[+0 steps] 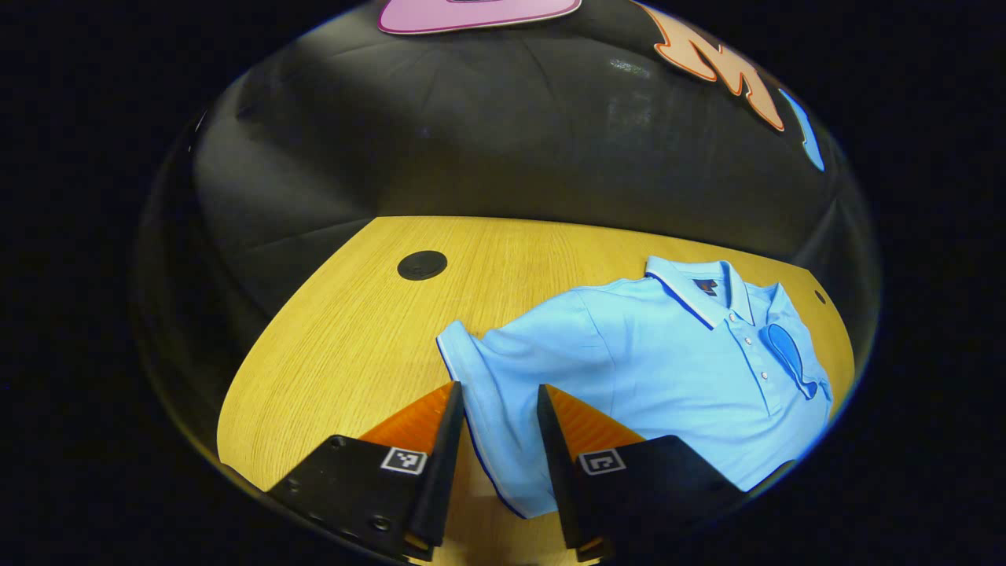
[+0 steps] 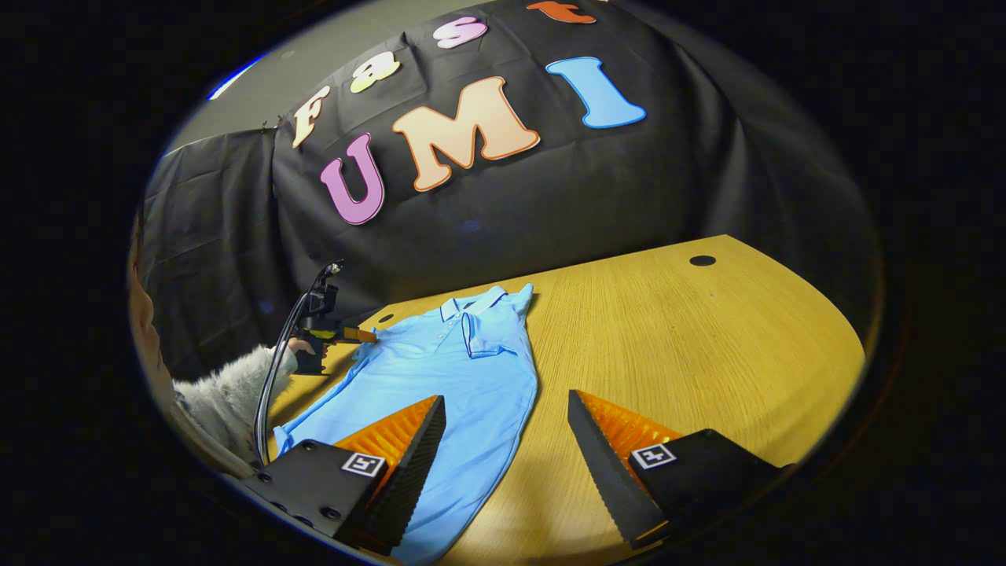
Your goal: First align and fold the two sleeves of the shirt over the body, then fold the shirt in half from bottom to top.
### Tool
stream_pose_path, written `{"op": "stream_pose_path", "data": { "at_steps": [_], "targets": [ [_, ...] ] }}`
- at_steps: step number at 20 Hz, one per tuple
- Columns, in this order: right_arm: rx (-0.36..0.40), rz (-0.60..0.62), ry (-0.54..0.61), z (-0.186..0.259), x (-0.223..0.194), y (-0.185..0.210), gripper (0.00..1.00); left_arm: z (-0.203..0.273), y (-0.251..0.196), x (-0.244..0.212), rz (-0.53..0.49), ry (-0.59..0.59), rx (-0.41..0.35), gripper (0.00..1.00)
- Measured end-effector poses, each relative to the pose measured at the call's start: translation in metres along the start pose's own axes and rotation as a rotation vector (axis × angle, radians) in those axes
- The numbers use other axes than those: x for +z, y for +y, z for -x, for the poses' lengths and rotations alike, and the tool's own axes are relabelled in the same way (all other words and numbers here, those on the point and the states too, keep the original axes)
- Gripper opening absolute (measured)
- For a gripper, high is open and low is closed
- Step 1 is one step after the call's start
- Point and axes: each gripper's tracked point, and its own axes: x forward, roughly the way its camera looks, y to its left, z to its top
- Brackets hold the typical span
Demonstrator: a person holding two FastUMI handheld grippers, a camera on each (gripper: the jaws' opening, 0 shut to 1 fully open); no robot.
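A light blue polo shirt [image 1: 652, 369] lies flat on the wooden table [image 1: 346, 330], collar toward the far edge. One short sleeve [image 1: 479, 369] spreads out sideways, and its cuff lies between the fingers of my open left gripper [image 1: 499, 397]. The other sleeve [image 1: 790, 354] is folded over the chest. In the right gripper view the shirt [image 2: 448, 377] runs from the collar down to the hem at the lower left. My right gripper [image 2: 504, 399] is open above the shirt's side edge, one finger over the cloth, the other over bare wood. The left gripper [image 2: 368, 336] shows at the far sleeve.
A hand in a fuzzy pale sleeve [image 2: 228, 401] holds the left gripper, with a cable [image 2: 275, 369] trailing from it. Round black grommets [image 1: 422, 265] [image 2: 702, 260] sit in the tabletop. Bare wood [image 2: 707, 346] stretches to the right of the shirt. The black cloth wall stands behind the table.
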Motion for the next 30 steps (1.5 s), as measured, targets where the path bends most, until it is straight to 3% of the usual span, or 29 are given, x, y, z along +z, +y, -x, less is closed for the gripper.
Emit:
{"op": "stream_pose_path", "data": {
  "at_steps": [1,4,6,12,18,23,24,25,27,29,30],
  "targets": [
    [-0.001,0.0,0.003,0.0,-0.001,-0.001,0.98,0.0,-0.004,0.001,-0.003,0.0,-0.017,0.5],
    [-0.014,0.005,0.013,-0.002,-0.004,-0.005,0.98,-0.001,-0.012,0.001,0.013,-0.001,-0.042,0.07],
    [-0.012,0.001,0.016,-0.001,-0.004,-0.005,0.98,0.001,-0.011,0.002,0.006,-0.002,-0.042,0.0],
    [0.011,-0.007,0.027,-0.001,-0.007,0.0,0.98,0.017,-0.008,0.019,-0.023,-0.029,-0.002,0.0],
    [0.04,-0.01,0.048,-0.002,-0.015,0.009,0.98,0.04,-0.093,0.049,-0.08,-0.069,-0.131,0.0],
    [0.045,-0.006,0.06,-0.002,-0.018,0.011,0.98,0.027,-0.174,0.041,-0.149,-0.034,-0.238,0.0],
    [0.045,-0.005,0.061,-0.002,-0.018,0.011,0.92,0.022,-0.184,0.038,-0.158,-0.023,-0.238,0.0],
    [0.047,-0.004,0.062,-0.001,-0.019,0.011,0.98,0.017,-0.195,0.031,-0.163,-0.006,-0.247,0.0],
    [0.048,-0.007,0.065,-0.002,-0.02,0.011,0.98,0.008,-0.213,0.019,-0.166,0.021,-0.275,0.0],
    [0.047,-0.011,0.07,-0.004,-0.021,0.01,0.98,0.001,-0.222,0.013,-0.169,0.037,-0.284,0.07],
    [0.047,-0.014,0.072,-0.003,-0.021,0.01,0.98,0.001,-0.224,0.009,-0.167,0.046,-0.288,0.14]
  ]
}}
